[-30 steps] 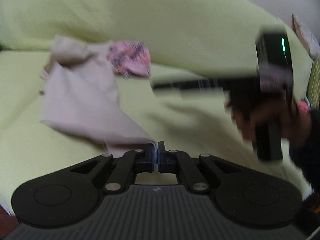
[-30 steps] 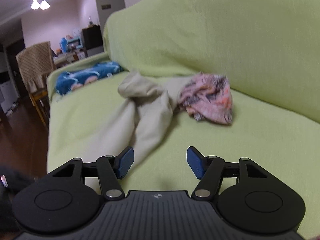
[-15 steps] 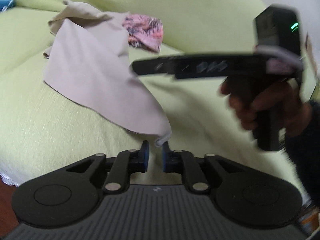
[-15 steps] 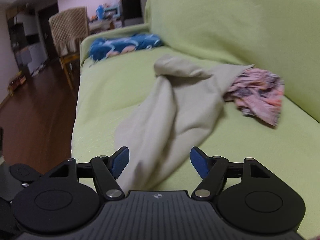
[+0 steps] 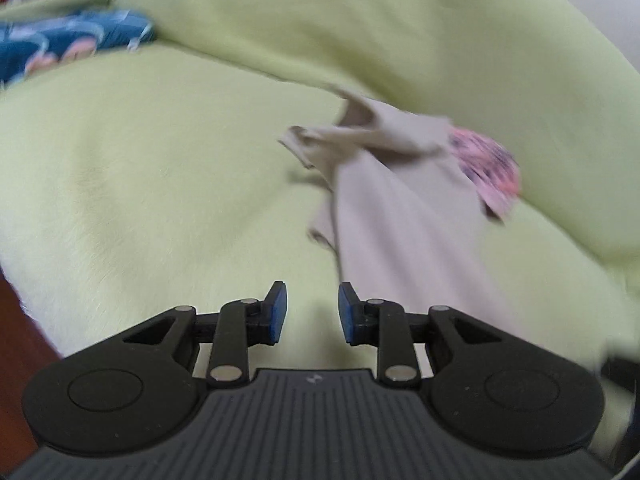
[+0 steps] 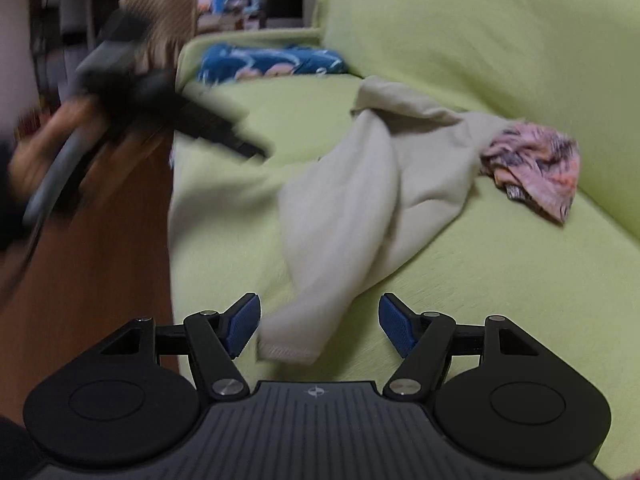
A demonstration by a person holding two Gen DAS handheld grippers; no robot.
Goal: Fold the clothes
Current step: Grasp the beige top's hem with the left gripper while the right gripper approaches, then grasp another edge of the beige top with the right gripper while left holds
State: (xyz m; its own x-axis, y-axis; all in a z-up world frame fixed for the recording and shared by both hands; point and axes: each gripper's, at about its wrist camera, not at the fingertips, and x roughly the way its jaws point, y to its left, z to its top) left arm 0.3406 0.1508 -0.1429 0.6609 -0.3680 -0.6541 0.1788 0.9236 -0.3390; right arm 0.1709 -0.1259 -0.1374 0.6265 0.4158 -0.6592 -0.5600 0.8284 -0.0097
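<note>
1. Two grippers over the green-covered sofa [image 6: 248, 240], both empty. Left gripper [image 5: 308, 312]: jaws opening, gap modest, only sofa cover between the pads. Right gripper [image 6: 320, 326]: jaws wide apart, nothing pinched.
2. Beige garment [image 6: 360, 208] sprawled and rumpled along the seat, near hem corner lying between the right jaws but untouched; far end bunched against the pink patterned garment [image 6: 536, 168]. Blue printed cloth [image 6: 272, 62] well apart at the far end of the seat.
3. Step in hand, judged: regrip for spreading flat.
4. To do well: pinch hem corners, single layer only; avoid snagging sofa cover; draw clear of pink piece before folding.
5. Left view blurred; edges uncertain.
</note>
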